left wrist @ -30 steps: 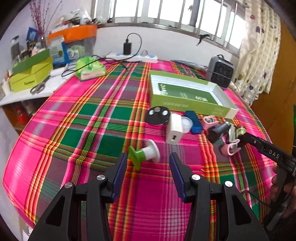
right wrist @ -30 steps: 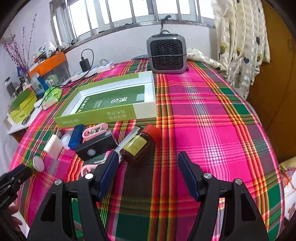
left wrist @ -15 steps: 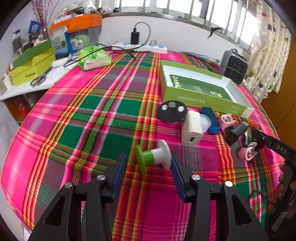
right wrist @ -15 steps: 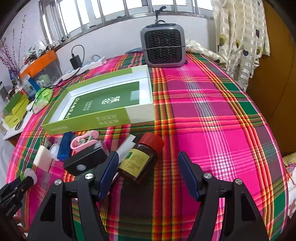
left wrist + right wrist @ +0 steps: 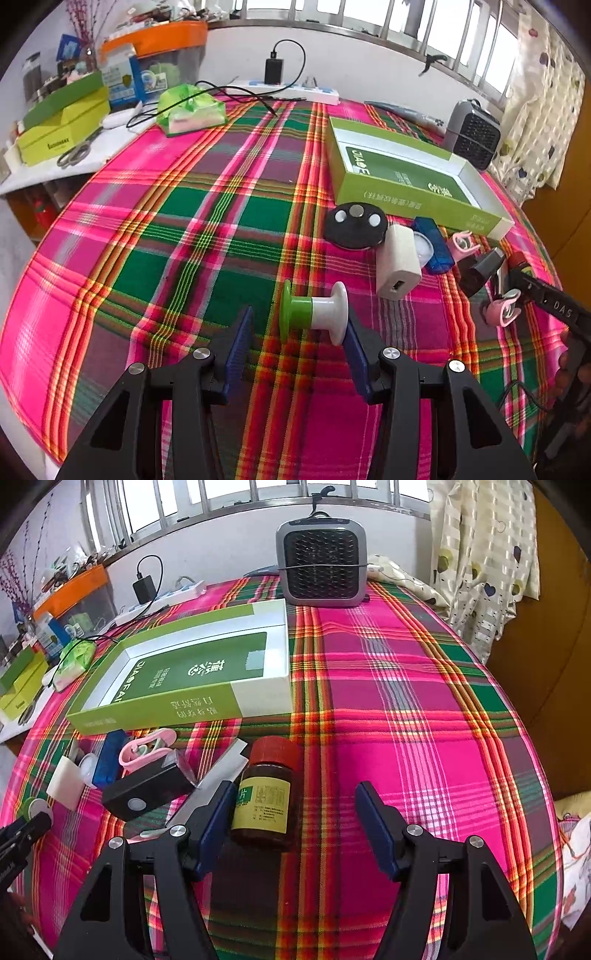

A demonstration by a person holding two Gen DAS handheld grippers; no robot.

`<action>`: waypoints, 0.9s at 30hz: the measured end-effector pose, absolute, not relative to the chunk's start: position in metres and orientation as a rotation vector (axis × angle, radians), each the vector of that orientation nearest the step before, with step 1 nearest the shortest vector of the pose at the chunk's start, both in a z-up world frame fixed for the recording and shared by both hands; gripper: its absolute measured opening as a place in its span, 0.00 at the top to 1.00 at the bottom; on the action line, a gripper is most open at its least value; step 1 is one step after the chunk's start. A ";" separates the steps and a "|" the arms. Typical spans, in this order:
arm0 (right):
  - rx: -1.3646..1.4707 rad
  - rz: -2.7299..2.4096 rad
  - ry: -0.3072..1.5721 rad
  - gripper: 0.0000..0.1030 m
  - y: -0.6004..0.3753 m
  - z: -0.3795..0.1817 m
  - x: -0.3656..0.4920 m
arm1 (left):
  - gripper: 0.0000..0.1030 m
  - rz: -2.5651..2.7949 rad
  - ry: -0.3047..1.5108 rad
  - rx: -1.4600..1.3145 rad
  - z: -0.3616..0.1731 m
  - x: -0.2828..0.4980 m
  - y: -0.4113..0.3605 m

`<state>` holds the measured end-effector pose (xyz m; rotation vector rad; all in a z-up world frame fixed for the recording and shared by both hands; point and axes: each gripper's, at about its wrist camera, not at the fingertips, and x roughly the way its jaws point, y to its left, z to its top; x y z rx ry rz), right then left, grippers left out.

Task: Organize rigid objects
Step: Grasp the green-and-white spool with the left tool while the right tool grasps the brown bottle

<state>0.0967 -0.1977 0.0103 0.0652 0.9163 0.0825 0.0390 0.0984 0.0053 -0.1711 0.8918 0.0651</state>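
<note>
**On the plaid counter: both tongs wide around their targets**

Across the plaid counter (image 5: 184, 229), a clutter lies before the green box lid (image 5: 402, 177): black magnet disc (image 5: 356, 223), white charger (image 5: 397, 266), blue case (image 5: 432, 240), pink clips (image 5: 500, 310). Left tongs (image 5: 299, 343) gape wide around the green-and-white spool (image 5: 314, 314), lying on its side, its white flange just at the right pad. Right tongs (image 5: 295, 823) stand wide too; the brown pill bottle (image 5: 267, 794) lies between them, hard against the left pad, with a black device (image 5: 151, 794) close beside.
</note>
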 end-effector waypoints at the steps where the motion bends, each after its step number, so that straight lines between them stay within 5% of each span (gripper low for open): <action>1: 0.063 0.082 0.916 0.35 -0.198 0.010 0.098 | 0.55 0.064 0.891 -0.171 0.005 0.040 0.099; 6: 0.057 0.084 0.914 0.38 -0.197 0.010 0.098 | 0.55 0.067 0.888 -0.160 0.005 0.043 0.099; 16: 0.058 0.112 0.906 0.67 -0.195 0.011 0.097 | 0.70 0.034 0.873 -0.125 0.007 0.045 0.092; 27: 0.043 0.137 0.893 0.68 -0.191 0.013 0.096 | 0.70 0.029 0.873 -0.121 0.008 0.047 0.092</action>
